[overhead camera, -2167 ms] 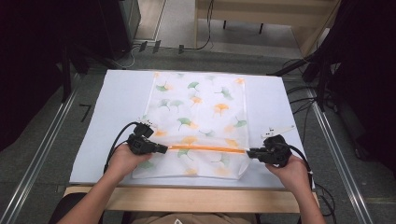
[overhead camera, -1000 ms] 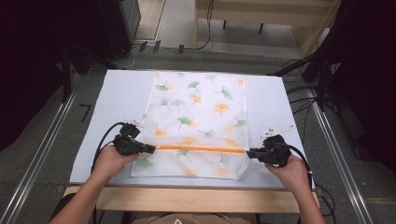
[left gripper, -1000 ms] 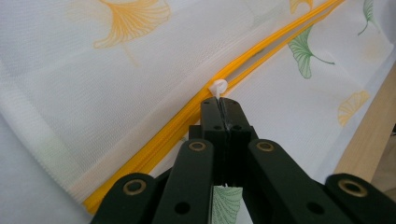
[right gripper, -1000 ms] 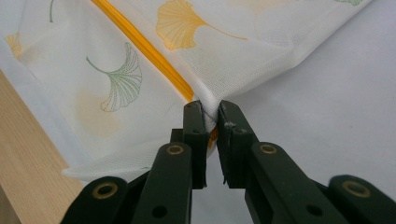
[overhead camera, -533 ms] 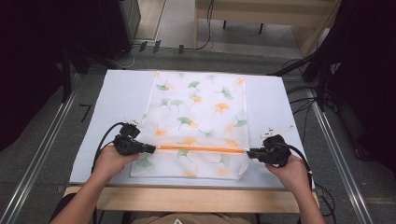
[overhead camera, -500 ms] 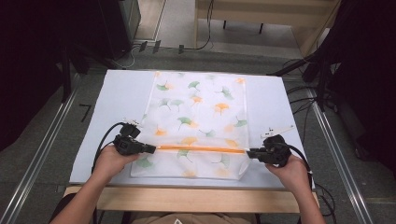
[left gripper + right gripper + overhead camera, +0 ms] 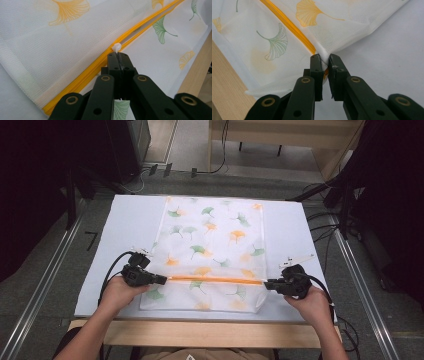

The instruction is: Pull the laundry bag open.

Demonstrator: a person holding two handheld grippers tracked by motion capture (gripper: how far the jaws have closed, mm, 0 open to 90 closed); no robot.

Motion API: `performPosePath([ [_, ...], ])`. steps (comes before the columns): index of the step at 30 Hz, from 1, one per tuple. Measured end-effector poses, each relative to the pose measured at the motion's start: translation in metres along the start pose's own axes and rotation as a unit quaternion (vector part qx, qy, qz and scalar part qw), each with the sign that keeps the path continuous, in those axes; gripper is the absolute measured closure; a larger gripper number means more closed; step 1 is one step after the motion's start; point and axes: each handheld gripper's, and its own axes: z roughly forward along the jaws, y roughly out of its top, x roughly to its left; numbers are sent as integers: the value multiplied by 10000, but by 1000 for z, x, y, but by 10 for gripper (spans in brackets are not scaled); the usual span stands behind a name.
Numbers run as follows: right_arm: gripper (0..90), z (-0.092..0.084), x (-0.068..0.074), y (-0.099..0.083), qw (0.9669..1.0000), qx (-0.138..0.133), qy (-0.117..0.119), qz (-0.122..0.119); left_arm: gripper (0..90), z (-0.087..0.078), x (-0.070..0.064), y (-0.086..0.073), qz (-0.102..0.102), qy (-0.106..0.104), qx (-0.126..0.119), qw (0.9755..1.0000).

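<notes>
You held the left tongs (image 7: 117, 56) closed on the zipper pull (image 7: 116, 46) at 9 o'clock and the right tongs (image 7: 325, 60) clamped on the mesh bag (image 7: 215, 240) corner at 3 o'clock, zipper (image 7: 215, 279) travel remaining.

bare white mat (image 7: 132, 227) on both sides of the mesh bag (image 7: 212, 237)

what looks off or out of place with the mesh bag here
Nothing is damaged or spilled. The mesh bag lies flat on the table; only its corner bunches up where the right hand-held gripper pinches it. The left hand-held gripper grips the white zipper pull.
</notes>
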Motion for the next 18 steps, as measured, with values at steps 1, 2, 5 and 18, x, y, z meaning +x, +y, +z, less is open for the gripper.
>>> performPosePath([
  [1,840,0,0,0,10000,3,4,2,900,0,0,0,8,-1,14,10000],
  [2,840,0,0,0,10000,1,4,2,900,0,0,0,6,-4,12,10000],
  [5,840,0,0,0,10000,-8,6,4,900,0,1,0,-23,-36,20,10000],
  [18,840,-1,0,0,10000,-7,12,10,900,-4,5,-2,-60,18,59,10000],
])
